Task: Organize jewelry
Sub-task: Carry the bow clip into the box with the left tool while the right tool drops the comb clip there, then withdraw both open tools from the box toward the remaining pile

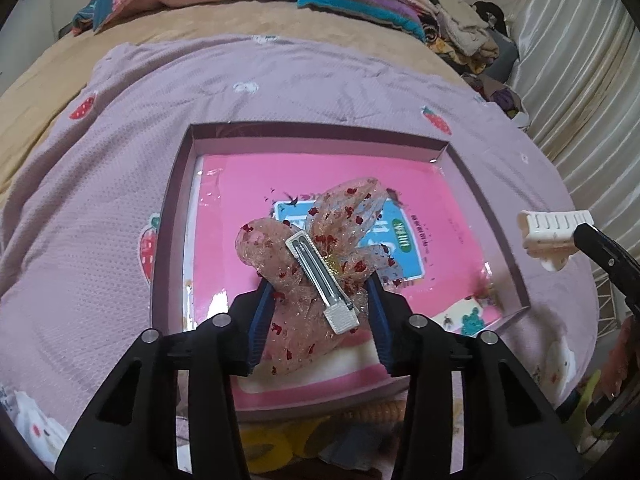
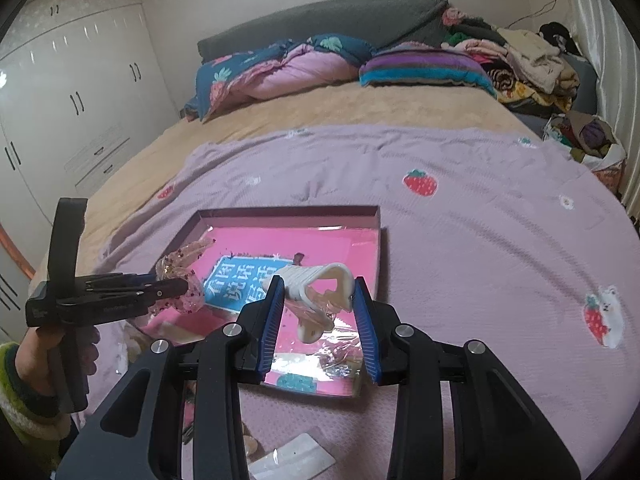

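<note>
A pink sheer bow hair clip (image 1: 304, 248) with red specks and a white metal clasp hangs over the tray, and my left gripper (image 1: 318, 304) is shut on it, blue pads pressing both sides. The shallow purple tray (image 1: 320, 132) has a pink printed sheet on its floor and lies on the lilac blanket. My right gripper (image 2: 319, 300) is shut on a white claw clip (image 2: 316, 288), held above the tray's (image 2: 288, 212) near right part. In the right wrist view the left gripper (image 2: 180, 286) holds the bow (image 2: 180, 268) over the tray's left side. The claw clip (image 1: 552, 232) shows right of the tray in the left wrist view.
The lilac strawberry blanket (image 2: 460, 240) covers a tan bed. Quilts and a striped pillow (image 2: 420, 68) lie at the head, with a clothes pile (image 2: 532, 68) on the far right. A white wardrobe (image 2: 60, 100) stands left. A clear plastic piece (image 2: 292, 460) lies near me.
</note>
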### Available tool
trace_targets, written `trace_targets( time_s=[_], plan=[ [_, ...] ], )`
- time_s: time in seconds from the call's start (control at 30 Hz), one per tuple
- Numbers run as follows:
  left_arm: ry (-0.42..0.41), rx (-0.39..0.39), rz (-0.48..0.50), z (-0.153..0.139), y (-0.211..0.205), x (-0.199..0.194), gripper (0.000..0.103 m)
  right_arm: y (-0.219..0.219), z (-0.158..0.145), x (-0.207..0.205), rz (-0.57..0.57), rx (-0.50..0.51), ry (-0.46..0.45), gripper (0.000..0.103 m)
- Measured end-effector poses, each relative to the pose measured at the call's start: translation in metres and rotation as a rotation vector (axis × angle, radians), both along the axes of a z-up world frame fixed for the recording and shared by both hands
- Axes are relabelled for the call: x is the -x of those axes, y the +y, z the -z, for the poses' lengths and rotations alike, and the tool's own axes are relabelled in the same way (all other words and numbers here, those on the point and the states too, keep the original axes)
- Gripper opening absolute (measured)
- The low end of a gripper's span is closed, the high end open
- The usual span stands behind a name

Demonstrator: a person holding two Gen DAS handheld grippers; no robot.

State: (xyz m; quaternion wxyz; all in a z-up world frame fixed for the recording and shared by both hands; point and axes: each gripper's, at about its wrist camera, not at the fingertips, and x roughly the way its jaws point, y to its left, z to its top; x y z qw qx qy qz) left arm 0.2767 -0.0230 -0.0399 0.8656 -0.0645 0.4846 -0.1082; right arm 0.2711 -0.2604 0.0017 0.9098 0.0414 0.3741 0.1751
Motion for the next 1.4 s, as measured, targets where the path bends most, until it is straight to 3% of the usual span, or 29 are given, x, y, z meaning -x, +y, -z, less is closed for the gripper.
trace_targets(
  time_s=[0.3, 0.57, 0.77, 0.83, 0.87, 0.9, 1.13, 1.23, 1.33, 1.4],
  plan=[
    [-0.005, -0.020, -0.002, 0.002, 0.007, 0.009, 0.064, 0.019, 0.028, -0.006, -0.021, -0.007, 0.061, 0.033],
    [-0.029, -0.018, -0.047, -0.010, 0.025, 0.026, 0.079, 0.026, 0.048, -0.007, -0.030, -0.024, 0.121, 0.033],
    [-0.050, -0.015, -0.086, -0.024, 0.040, 0.042, 0.081, 0.021, 0.059, -0.004, -0.011, -0.037, 0.163, 0.035],
    [-0.057, -0.010, -0.097, -0.028, 0.044, 0.046, 0.083, 0.017, 0.057, 0.000, -0.001, -0.042, 0.164, 0.046],
    [-0.063, -0.011, -0.105, -0.031, 0.046, 0.048, 0.091, 0.016, 0.055, 0.003, 0.004, -0.041, 0.158, 0.050],
    [-0.068, -0.012, -0.111, -0.033, 0.047, 0.050, 0.092, 0.014, 0.051, 0.007, 0.012, -0.036, 0.145, 0.050],
    [-0.110, 0.000, -0.129, -0.051, 0.054, 0.068, 0.092, -0.001, 0.021, 0.033, 0.044, -0.019, 0.057, 0.072],
    [-0.126, 0.005, -0.137, -0.059, 0.055, 0.075, 0.093, -0.005, 0.004, 0.048, 0.046, -0.004, 0.004, 0.074],
    [-0.147, 0.006, -0.144, -0.066, 0.055, 0.084, 0.093, -0.007, -0.011, 0.062, 0.045, 0.008, -0.045, 0.085],
    [-0.160, 0.005, -0.147, -0.072, 0.055, 0.090, 0.093, -0.008, -0.021, 0.072, 0.042, 0.010, -0.078, 0.085]
  ],
)
